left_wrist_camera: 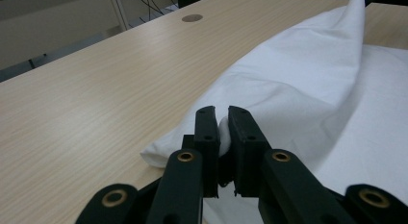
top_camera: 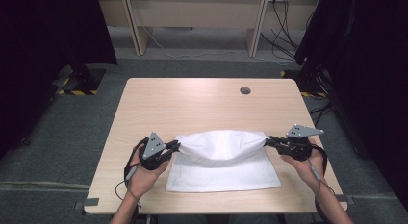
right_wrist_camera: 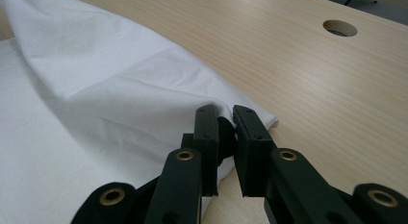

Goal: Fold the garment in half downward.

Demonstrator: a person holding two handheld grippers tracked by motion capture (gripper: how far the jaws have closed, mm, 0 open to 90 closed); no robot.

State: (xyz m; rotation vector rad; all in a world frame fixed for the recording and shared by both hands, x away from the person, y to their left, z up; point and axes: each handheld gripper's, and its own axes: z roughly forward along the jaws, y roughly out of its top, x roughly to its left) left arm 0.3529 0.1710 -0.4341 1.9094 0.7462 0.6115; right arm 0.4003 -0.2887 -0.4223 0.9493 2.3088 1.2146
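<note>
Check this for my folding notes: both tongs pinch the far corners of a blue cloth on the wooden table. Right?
Only the colour is wrong: the cloth is white, as the high view shows. Left tongs and right tongs do pinch its far corners on the wooden table.

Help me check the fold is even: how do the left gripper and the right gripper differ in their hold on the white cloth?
The left gripper pinches the white cloth at its left far corner; the right gripper pinches the right far corner. In the high view the left gripper sits slightly nearer the person than the right gripper. Both are shut on cloth, lifting the far edge off the table.
</note>
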